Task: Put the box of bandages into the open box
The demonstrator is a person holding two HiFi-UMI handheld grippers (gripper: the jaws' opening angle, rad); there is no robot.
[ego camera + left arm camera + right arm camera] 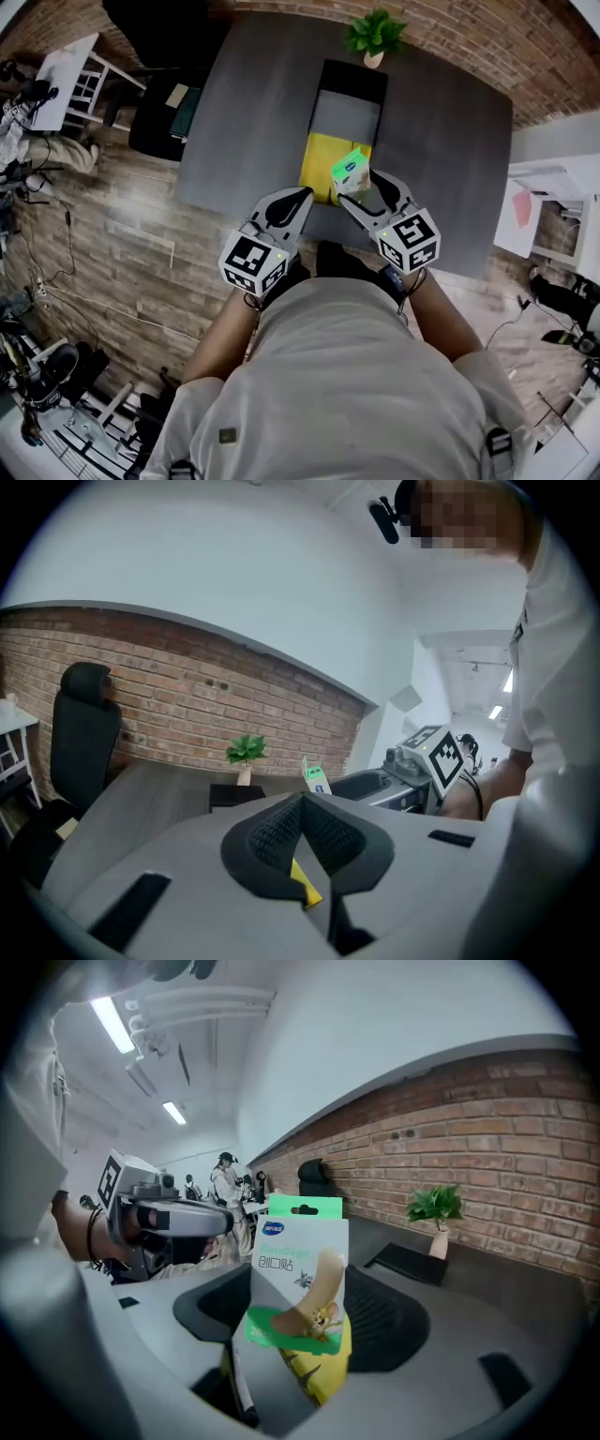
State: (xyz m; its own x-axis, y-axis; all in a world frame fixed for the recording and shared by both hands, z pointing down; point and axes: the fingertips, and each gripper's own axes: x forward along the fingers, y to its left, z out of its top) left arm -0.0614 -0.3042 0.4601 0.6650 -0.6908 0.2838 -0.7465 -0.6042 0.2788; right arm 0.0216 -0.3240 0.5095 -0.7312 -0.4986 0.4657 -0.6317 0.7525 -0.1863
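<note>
White-and-green box of bandages (298, 1269) (cartoon print on front). Yellow open box (319, 164), black lid. Dark grey table (253, 112). Green plant (375, 33). Red-brown brick wall (525, 1129).

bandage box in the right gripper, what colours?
Bandage box: white front, green top tab and lower band, cartoon mouse; clearest in right gripper view.

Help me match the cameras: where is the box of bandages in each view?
Head view: box of bandages at centre, in the right claw.
Left gripper view: the box, small, above the jaws.
Right gripper view: the box, large, between the jaws.
Shared landmark: potted plant.
</note>
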